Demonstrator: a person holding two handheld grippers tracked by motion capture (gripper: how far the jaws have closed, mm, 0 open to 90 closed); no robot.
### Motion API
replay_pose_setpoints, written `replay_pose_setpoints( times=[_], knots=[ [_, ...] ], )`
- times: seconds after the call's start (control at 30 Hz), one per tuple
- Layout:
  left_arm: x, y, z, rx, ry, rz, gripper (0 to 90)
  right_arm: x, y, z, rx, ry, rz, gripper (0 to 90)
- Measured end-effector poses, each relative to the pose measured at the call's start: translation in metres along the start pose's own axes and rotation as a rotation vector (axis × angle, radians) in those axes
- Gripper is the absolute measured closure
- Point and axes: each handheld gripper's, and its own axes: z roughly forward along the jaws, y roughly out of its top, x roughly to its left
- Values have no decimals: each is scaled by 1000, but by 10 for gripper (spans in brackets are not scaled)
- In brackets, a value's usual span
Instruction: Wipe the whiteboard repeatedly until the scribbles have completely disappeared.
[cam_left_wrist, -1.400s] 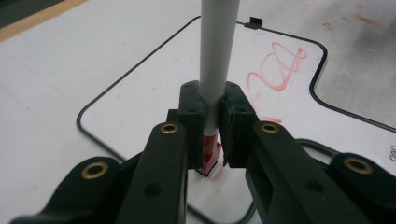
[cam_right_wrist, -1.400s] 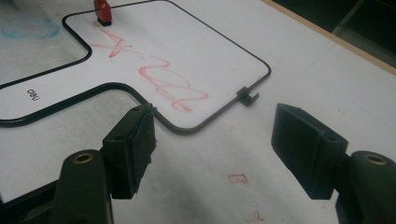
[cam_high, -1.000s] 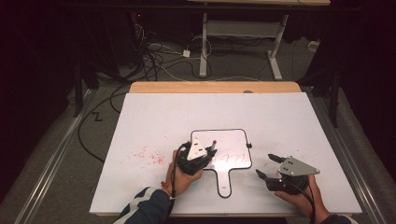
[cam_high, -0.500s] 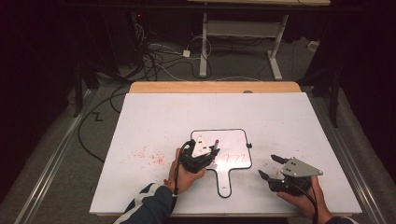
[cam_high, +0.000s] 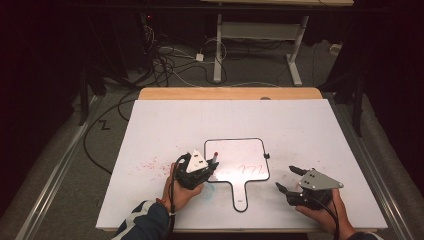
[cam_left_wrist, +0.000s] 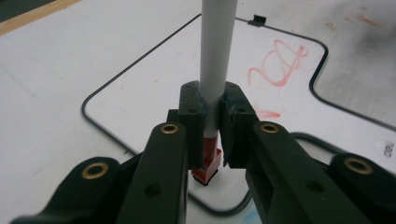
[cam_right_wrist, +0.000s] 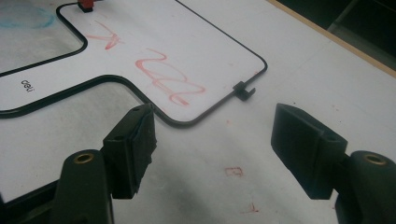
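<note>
The left hand-held gripper (cam_left_wrist: 212, 140) has its jaws pressed against a white marker (cam_left_wrist: 215, 70), pinching the barrel just above its red end, which points down at the surface of a small paddle-shaped whiteboard (cam_left_wrist: 154, 84) lying flat on the tabletop. In the high view that same left hand-held gripper (cam_high: 207, 167) sits at the whiteboard's (cam_high: 250, 150) lower left corner, with the marker (cam_high: 214, 160) standing nearly upright between the jaws and its red-tipped top showing above them; the person's left hand (cam_high: 180, 192) wraps the gripper body from below, a dark sleeve trailing toward the table's near edge. On the board, to the right of the marker, there is a red wavy scribble (cam_high: 252, 168), which the left gripper view shows as looping red strokes (cam_left_wrist: 278, 63) beyond the barrel. The board's handle (cam_high: 240, 195) points toward the person. The right hand-held gripper (cam_high: 290, 180) is well apart from the board's right side, held low over the white tabletop (cam_high: 310, 130) with its jaws spread wide and nothing between them; in the right gripper view (cam_right_wrist: 215, 140) the two black jaws frame bare tabletop, with the board's rounded corner and a small black clip (cam_right_wrist: 243, 91) on its edge just beyond. Faint red smudges (cam_high: 152, 165) mark the tabletop to the left of the left gripper.
</note>
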Motion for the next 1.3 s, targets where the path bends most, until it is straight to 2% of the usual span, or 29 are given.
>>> replay_pose_setpoints(
  times=[0.1, 0.23, 0.33, 0.37, 0.43, 0.47, 0.53, 0.67, 0.77, 0.8, 0.83, 0.9, 0.97, 1.0, 1.13, 1.23, 1.3],
  knots=[
    [-10, 10, 16, -10, -25, 21, 787, 1, 0, 1, 2, 3, -4, 314],
    [-25, 21, 35, -38, -86, 6, 787, 1, 0, 0, 5, 6, -3, 314],
    [-39, 26, 41, -39, -109, 43, 787, 1, -1, -1, 6, 4, -4, 314],
    [-41, 27, 41, -34, -103, 62, 787, 0, -2, -2, 6, 4, -3, 314],
    [-38, 27, 40, -28, -109, 49, 787, 0, -2, -2, 8, 1, -2, 314],
    [-35, 26, 39, -26, -99, 42, 787, 0, -3, -2, 9, -1, 0, 314],
    [-29, 24, 35, -16, -65, 44, 787, -1, -3, -3, 6, -4, -2, 314],
    [-11, 18, 25, 1, -9, 19, 787, 0, -2, -4, 6, -8, -2, 314],
    [-1, 13, 19, 2, 1, -33, 787, 0, -2, -3, 8, -6, -7, 314],
    [2, 12, 16, 3, -1, -24, 787, 1, -1, -3, 8, -8, -10, 314],
    [2, 10, 15, -1, -6, -35, 787, 1, -1, -3, 9, -7, -12, 314],
    [0, 8, 13, -4, -18, -44, 787, 2, -1, -3, 7, -5, -12, 314],
    [-5, 8, 15, -20, -51, -71, 787, 2, -1, -2, 7, -3, -12, 314],
    [-10, 9, 17, -25, -60, -62, 787, 2, -1, -2, 9, -4, -13, 314],
    [-32, 21, 33, -31, -92, 17, 787, 2, 0, -1, 10, 0, -16, 314],
    [-38, 26, 41, -37, -107, 28, 787, 3, 0, 0, 12, 5, -18, 314],
    [-36, 25, 39, -30, -114, 29, 787, 3, -1, -1, 11, 6, -21, 314]
  ],
)
